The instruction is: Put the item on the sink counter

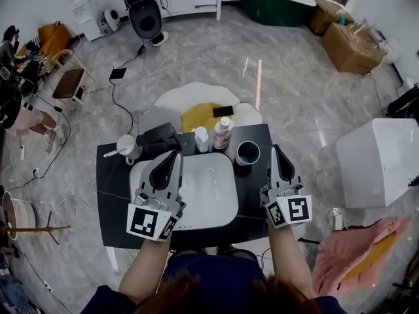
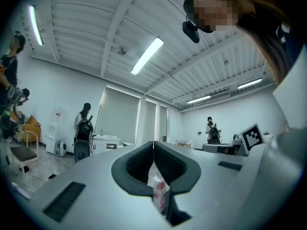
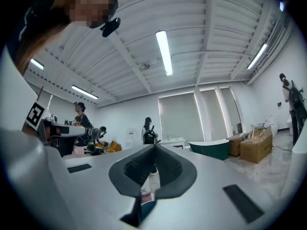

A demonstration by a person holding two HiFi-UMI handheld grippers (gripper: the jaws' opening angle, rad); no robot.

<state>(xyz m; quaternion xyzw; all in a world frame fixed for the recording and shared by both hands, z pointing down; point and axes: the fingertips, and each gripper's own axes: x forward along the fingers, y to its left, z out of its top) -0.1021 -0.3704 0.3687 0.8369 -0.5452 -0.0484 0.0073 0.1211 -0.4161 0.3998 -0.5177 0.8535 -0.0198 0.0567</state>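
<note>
Grey left tool [image 1: 175, 154], checkered marker cube [image 1: 152, 222]

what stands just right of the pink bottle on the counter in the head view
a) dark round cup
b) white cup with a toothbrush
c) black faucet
a: the dark round cup stands just right of the pink bottle at the back of the black counter.

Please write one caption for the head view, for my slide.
Left tongs and right tongs, shut, over white sink and black counter.
</note>
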